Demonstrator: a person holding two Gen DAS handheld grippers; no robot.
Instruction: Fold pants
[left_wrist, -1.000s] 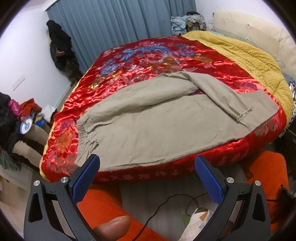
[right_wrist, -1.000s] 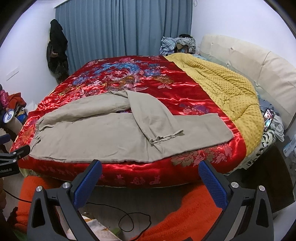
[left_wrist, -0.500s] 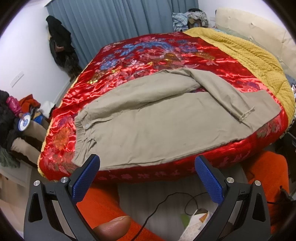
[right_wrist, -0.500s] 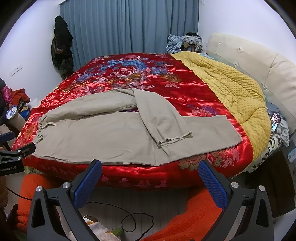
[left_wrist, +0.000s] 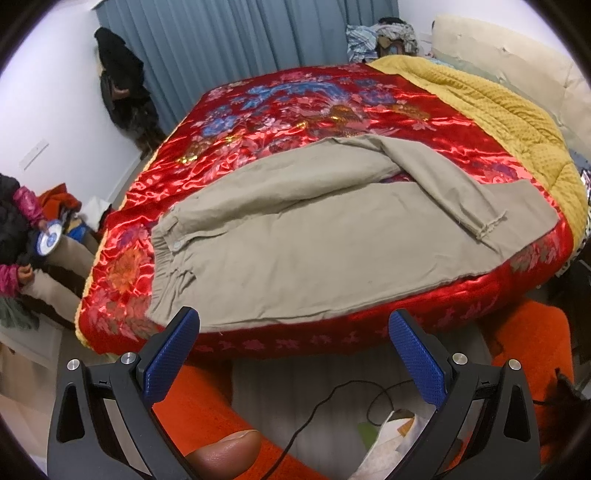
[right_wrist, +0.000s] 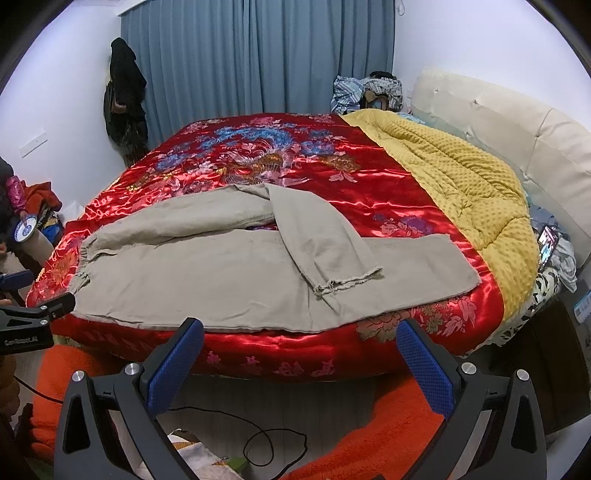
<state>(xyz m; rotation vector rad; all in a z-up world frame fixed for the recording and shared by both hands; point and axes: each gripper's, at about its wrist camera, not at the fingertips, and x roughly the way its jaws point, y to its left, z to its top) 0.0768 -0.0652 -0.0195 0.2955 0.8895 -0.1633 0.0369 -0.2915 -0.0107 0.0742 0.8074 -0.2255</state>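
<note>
Fingers (left_wrist: 173, 350) of left gripper (left_wrist: 293, 352) and right gripper (right_wrist: 301, 356) spread wide, empty; one pants (right_wrist: 236, 273) on bed (right_wrist: 388, 210), one leg folded over.

Khaki pants (left_wrist: 314, 254); red floral bedspread (left_wrist: 295, 107); mustard dotted blanket (right_wrist: 461, 173); blue curtain (right_wrist: 258, 55).

Setting: home bedroom. Evidence: large bed (right_wrist: 369, 354) fills most of both views, covered by red satin quilt (right_wrist: 280, 158) with floral embroidery; yellow blanket (right_wrist: 465, 173) along its right edge; cream padded headboard (right_wrist: 517, 125) behind that. Blue curtain (right_wrist: 258, 55) spans the far wall, floor to ceiling. Dark coat (right_wrist: 123, 92) hangs in the far left corner. Clothes pile (right_wrist: 364, 90) at the bed's far right corner. Orange rug (left_wrist: 532, 354) and a cable (right_wrist: 258, 435) on the floor below the near edge.
</note>
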